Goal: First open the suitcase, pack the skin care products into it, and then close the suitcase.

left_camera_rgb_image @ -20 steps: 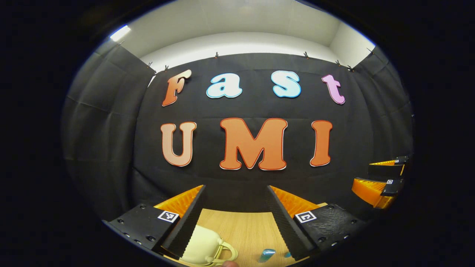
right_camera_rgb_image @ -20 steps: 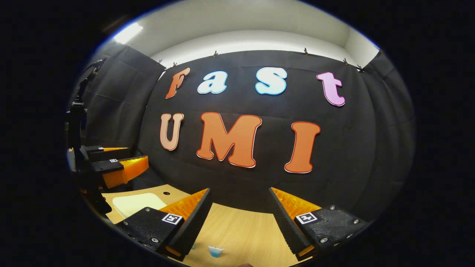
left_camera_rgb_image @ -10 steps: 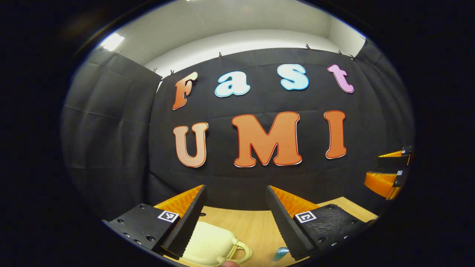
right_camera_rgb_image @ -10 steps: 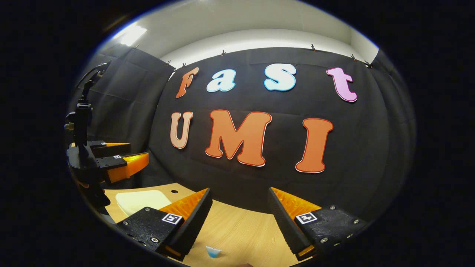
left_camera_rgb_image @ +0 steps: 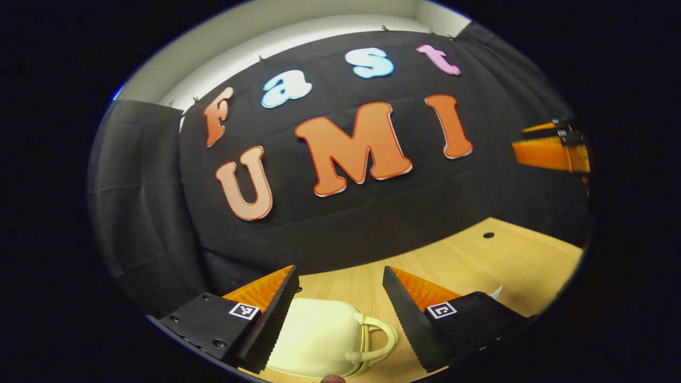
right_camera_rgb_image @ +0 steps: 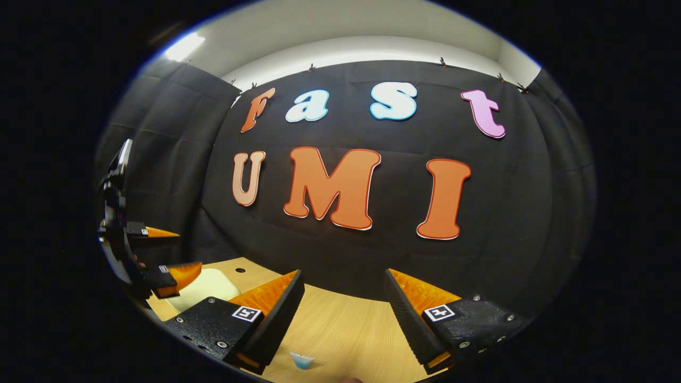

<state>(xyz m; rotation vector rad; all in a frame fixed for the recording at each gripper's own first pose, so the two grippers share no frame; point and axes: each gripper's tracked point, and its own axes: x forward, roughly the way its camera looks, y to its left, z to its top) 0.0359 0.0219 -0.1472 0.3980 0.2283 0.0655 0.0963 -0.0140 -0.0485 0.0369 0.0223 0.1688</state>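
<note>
Left gripper [left_camera_rgb_image: 338, 274] held above the table [left_camera_rgb_image: 479, 255], fingers spread wide, nothing between them. Just below and between those fingers, in the left gripper view, a cream suitcase [left_camera_rgb_image: 319, 338] lying flat on the table, lid down, handle [left_camera_rgb_image: 380, 340] turned toward the right finger. No contact visible between either finger and the suitcase. Beyond the suitcase, a small dark hole [left_camera_rgb_image: 488, 234] in the tabletop near the booth wall. Far to the right of the suitcase and higher up, the right gripper [left_camera_rgb_image: 553, 149] at the edge of that view, well apart from the suitcase. In the right gripper view, right gripper [right_camera_rgb_image: 343, 279] also spread wide and holding nothing, raised above bare table [right_camera_rgb_image: 346, 330]. Near the bottom, between its 2 fingers, a small blue-and-white skin care item [right_camera_rgb_image: 302, 360] resting on the wood, touched by neither finger. Left of that item, the suitcase [right_camera_rgb_image: 210, 284] partly hidden behind the right gripper's left finger. Directly over the suitcase, the left gripper [right_camera_rgb_image: 162, 255] seen from the side, its 2 fingers parted, lower one just above the cream shell.
</note>
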